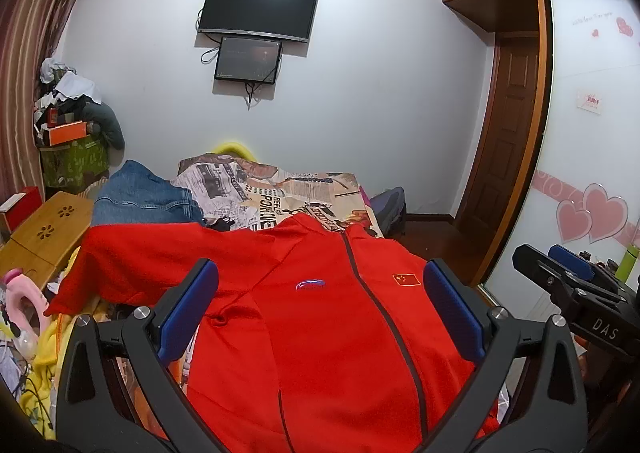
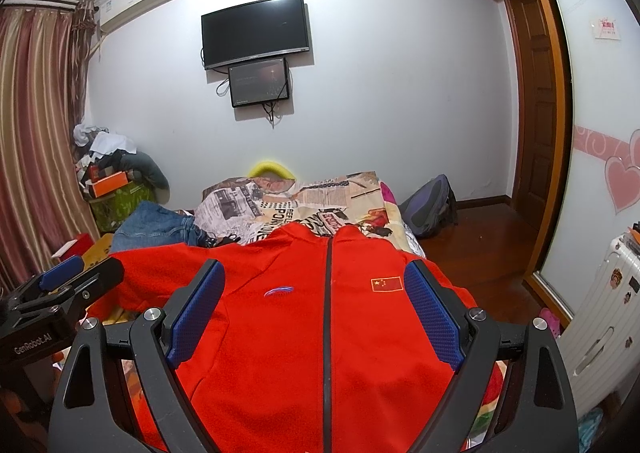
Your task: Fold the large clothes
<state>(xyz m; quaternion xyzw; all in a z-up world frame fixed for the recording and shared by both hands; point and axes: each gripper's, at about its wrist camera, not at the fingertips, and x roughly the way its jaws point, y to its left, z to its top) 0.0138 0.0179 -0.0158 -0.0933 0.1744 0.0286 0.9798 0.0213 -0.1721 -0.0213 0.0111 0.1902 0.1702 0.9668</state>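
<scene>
The red jacket (image 1: 320,317) lies face up and spread out on the bed, its collar toward the far wall and its dark zip (image 2: 329,317) closed down the middle. We judge it soft and limp, fleece-like, light for its size, so it will sag and drag unless we lift it at two points together; the shoulder seams or the hem corners look like the best places to pinch, and the outstretched sleeve (image 1: 132,253) at the cuff. Our left gripper (image 1: 320,313) and right gripper (image 2: 316,313) hover above the chest, both spread wide with nothing between the blue pads. Beyond the collar lies the newsprint bedspread (image 1: 280,193), with blue jeans (image 1: 144,197) just beside the sleeve, which could crowd that fold. A wooden tray (image 1: 44,233) and clutter line the left edge.
</scene>
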